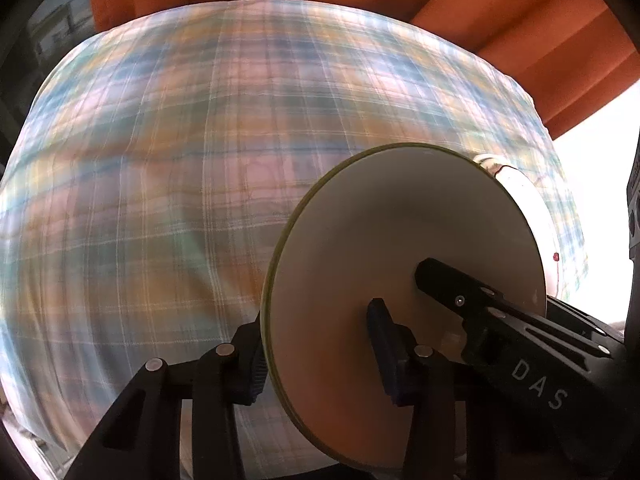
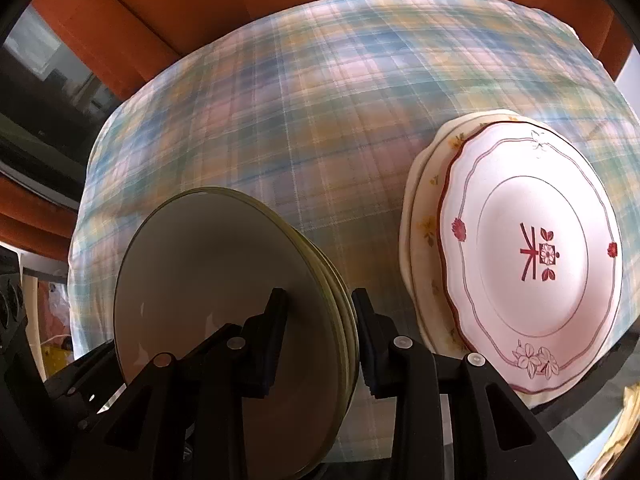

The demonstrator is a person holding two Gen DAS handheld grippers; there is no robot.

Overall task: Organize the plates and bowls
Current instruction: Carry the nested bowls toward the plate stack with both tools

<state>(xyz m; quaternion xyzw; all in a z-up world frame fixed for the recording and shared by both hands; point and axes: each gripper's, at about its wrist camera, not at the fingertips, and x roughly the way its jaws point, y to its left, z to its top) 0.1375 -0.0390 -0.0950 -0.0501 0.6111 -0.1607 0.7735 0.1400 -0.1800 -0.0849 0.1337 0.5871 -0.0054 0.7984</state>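
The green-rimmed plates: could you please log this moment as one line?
left gripper: shut on green-rimmed plates | right gripper: shut on same stack | floral plates: beside, on plaid cloth

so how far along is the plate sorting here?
Done: a patterned plate stack sits on the plaid cloth, red-rimmed plate on top. In hand: both the left gripper and right gripper clamp the green-rimmed plate stack, held on edge above the cloth. Left: setting that stack down. No bowls are visible in either view.
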